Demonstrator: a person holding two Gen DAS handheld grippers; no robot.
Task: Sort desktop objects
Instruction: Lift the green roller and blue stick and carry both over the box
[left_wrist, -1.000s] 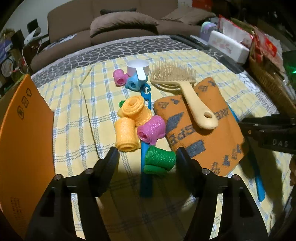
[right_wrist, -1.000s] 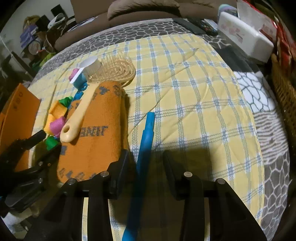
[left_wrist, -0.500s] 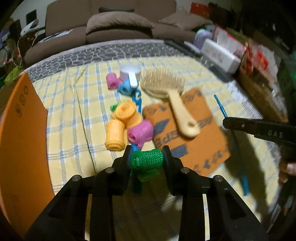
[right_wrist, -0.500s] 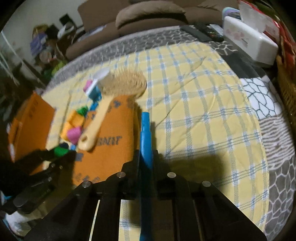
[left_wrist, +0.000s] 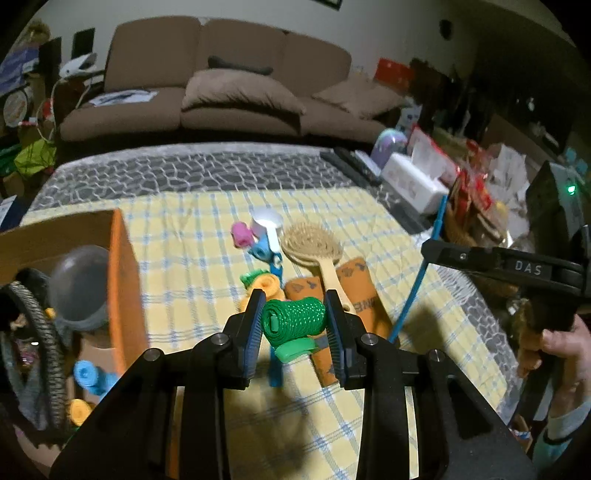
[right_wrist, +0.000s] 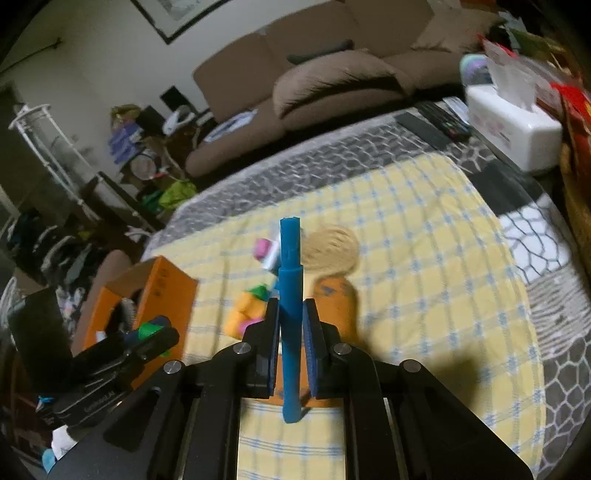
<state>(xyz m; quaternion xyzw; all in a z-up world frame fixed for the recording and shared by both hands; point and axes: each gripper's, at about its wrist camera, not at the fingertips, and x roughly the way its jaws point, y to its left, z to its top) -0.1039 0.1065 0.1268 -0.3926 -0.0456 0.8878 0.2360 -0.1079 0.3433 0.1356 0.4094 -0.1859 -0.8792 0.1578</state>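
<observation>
Gripping across its ribbed sides, the left gripper (left_wrist: 294, 322) pinches a green hair roller (left_wrist: 294, 319), lifted clear of the checked cloth (left_wrist: 192, 258) and just right of the orange cardboard box (left_wrist: 123, 288).

Item one, green hair roller: probably very light, a springy mesh tube that gives under pressure; a loose green tab hangs below it. Best held across the barrel, as it is, with gentle force.

Item two, blue stick (right_wrist: 290, 314): slim, stiff plastic by the look of it, light and perhaps smooth enough to swivel. The right gripper (right_wrist: 290, 347) clamps it near the lower end, so the long upper part points up and away, well right of the box.

Container, orange cardboard box: open-topped. Inside show a grey dome-shaped thing (left_wrist: 79, 288), a dark braided cord (left_wrist: 44, 350), a blue roller (left_wrist: 88, 374) and a yellow roller (left_wrist: 79, 408); the rest is too dim to tell.

Remaining on the cloth, right of the box: orange rollers (right_wrist: 245, 314), a pink roller (left_wrist: 240, 236), a wooden hairbrush (left_wrist: 314, 254) lying on an orange towel (left_wrist: 360, 291).
</observation>
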